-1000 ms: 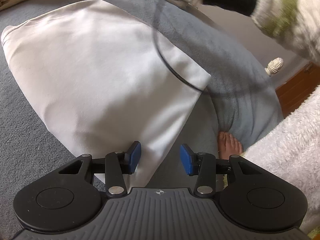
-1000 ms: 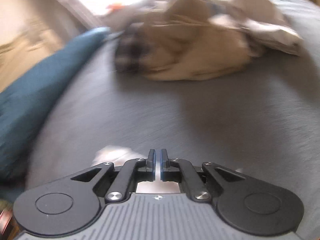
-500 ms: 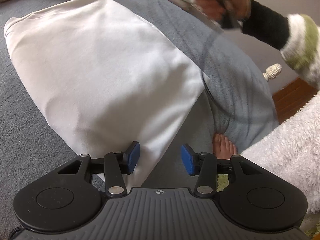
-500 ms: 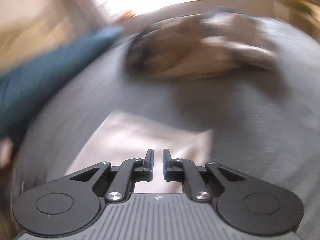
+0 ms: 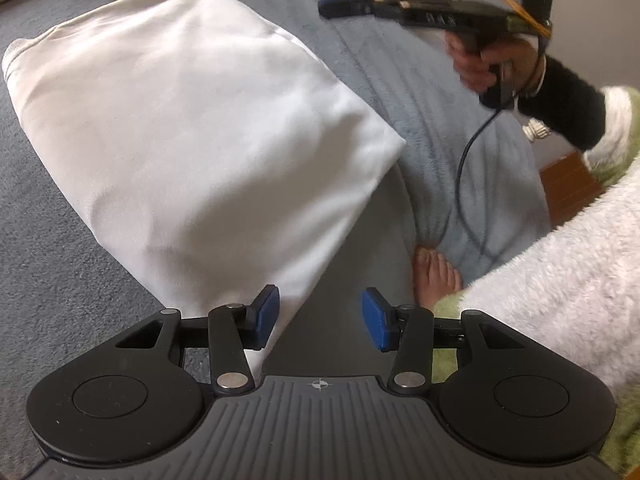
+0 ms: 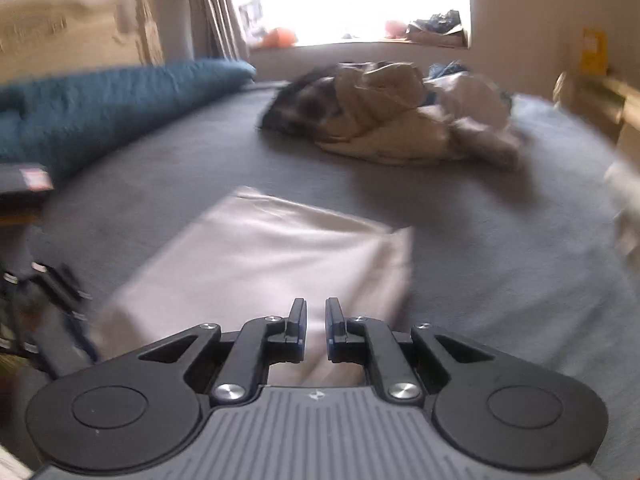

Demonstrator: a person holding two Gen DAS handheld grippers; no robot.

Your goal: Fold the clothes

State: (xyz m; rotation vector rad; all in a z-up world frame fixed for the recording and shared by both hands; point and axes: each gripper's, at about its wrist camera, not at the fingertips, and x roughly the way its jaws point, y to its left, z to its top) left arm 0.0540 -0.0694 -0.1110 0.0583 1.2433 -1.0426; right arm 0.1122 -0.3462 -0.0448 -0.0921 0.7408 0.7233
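A folded white garment (image 5: 192, 128) lies flat on the grey bed cover (image 5: 52, 280). My left gripper (image 5: 320, 320) hovers over its near corner. The blue pads (image 5: 266, 316) stand apart with nothing pressed between them; the cloth's edge runs under the left pad. In the left wrist view a hand carries my right gripper (image 5: 336, 4) in the air past the garment's far right side. In its own view the right gripper (image 6: 316, 320) is shut to a narrow slit and holds nothing. It is above the near edge of the white garment (image 6: 272, 256).
A heap of unfolded beige and dark clothes (image 6: 392, 120) lies far back on the bed, with a teal bolster (image 6: 100, 112) along the left. A bare foot (image 5: 436, 276), a black cable (image 5: 464, 184) and a fluffy white sleeve (image 5: 560, 272) are at the bed's right edge.
The right gripper swung away to the right, off the garment's far side, and the white garment came into its own view. The left gripper stayed where it was, still open.
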